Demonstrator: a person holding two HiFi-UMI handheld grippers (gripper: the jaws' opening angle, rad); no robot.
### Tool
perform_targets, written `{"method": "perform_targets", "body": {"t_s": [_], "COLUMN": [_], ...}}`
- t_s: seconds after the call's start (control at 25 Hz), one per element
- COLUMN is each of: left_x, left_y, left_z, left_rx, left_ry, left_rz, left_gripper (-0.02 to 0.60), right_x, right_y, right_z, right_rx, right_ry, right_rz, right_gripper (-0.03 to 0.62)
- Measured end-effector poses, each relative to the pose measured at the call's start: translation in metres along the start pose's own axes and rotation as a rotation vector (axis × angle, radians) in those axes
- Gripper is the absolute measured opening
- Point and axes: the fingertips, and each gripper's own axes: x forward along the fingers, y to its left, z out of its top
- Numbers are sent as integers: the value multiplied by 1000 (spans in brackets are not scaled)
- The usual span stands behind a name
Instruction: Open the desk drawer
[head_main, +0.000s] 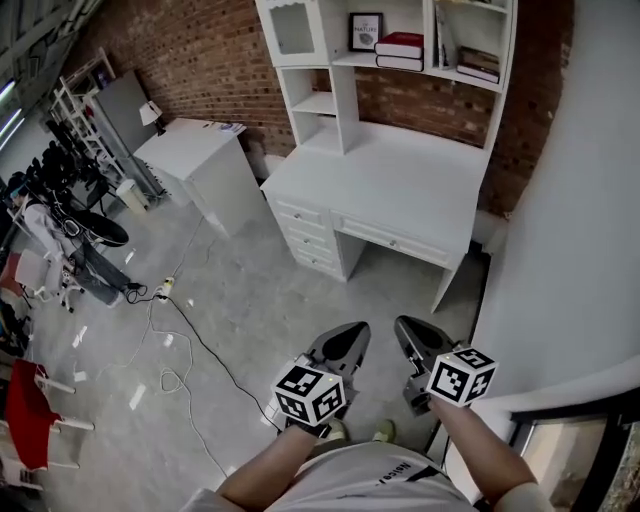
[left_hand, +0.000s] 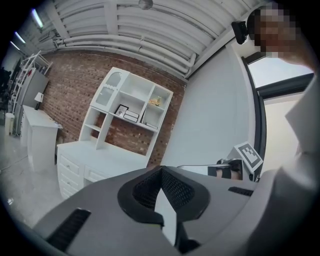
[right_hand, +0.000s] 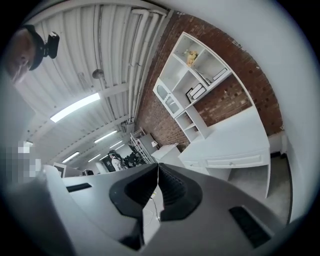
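A white desk (head_main: 400, 185) with a shelf hutch stands against the brick wall, well ahead of me. Its wide drawer (head_main: 395, 240) under the desktop is closed, and a stack of small drawers (head_main: 305, 240) sits at its left end. My left gripper (head_main: 345, 345) and right gripper (head_main: 412, 335) hang low over the floor, side by side, far short of the desk, both shut on nothing. In the left gripper view the jaws meet at the left gripper (left_hand: 161, 169), with the desk (left_hand: 95, 152) beyond. The right gripper (right_hand: 158, 165) points toward the wide drawer (right_hand: 235, 161).
A white cabinet (head_main: 200, 165) stands left of the desk. A black cable (head_main: 195, 350) and a power strip (head_main: 165, 290) lie on the grey floor. A white wall (head_main: 570, 200) runs close on the right. Chairs and racks (head_main: 60, 230) crowd the far left.
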Motion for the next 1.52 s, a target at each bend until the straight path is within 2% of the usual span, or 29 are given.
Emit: {"method": "perform_targets", "body": {"t_s": [0.48, 0.8, 1.12, 1.52], "left_x": [27, 41, 77, 145], "left_y": [-15, 0, 54, 151], "left_z": [-5, -6, -7, 10], "left_rx": [11, 22, 24, 44], "left_ry": [2, 11, 20, 69], "left_rz": [15, 25, 4, -85], "left_gripper": [12, 12, 12, 12], "right_x": [-16, 3, 59, 160], "right_y": [-32, -48, -77, -142], "right_z": [13, 11, 10, 24], "right_rx": [12, 69, 107, 167], "right_ry": [-10, 11, 43, 64], "right_rz": [-2, 0, -32, -169], "right_gripper": [18, 18, 20, 20]}}
